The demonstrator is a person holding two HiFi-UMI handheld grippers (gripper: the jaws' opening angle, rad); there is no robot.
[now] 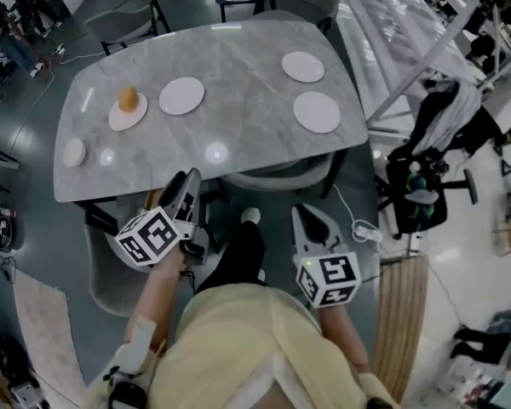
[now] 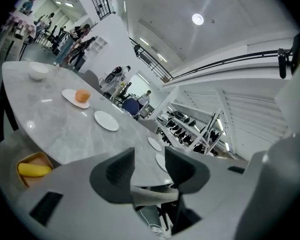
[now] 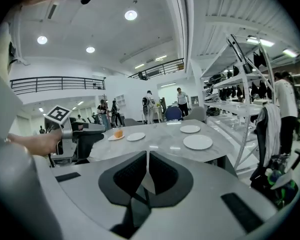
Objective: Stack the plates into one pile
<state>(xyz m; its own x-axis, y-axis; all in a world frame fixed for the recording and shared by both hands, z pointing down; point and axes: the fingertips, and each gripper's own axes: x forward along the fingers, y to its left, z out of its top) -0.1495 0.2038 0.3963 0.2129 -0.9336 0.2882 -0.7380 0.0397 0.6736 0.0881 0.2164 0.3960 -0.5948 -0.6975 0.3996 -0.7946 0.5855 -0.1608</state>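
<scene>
Three empty white plates lie apart on the grey marble table (image 1: 238,58): one left of centre (image 1: 181,95), two at the right (image 1: 303,66) (image 1: 317,112). A fourth plate (image 1: 123,118) carries an orange (image 1: 128,99). My left gripper (image 1: 184,184) is below the table's near edge, open and empty; in the left gripper view (image 2: 149,166) its jaws stand apart with the plates (image 2: 106,120) (image 2: 154,143) far beyond. My right gripper (image 1: 311,220) is also short of the table, shut on nothing (image 3: 147,171), facing the nearest plate (image 3: 197,142).
A small white bowl (image 1: 74,152) sits at the table's left end. A grey chair (image 1: 272,177) is tucked under the near edge. A box holding a banana (image 2: 34,170) lies low at the left. A chair with dark bags (image 1: 426,186) and a floor cable (image 1: 366,231) are at the right.
</scene>
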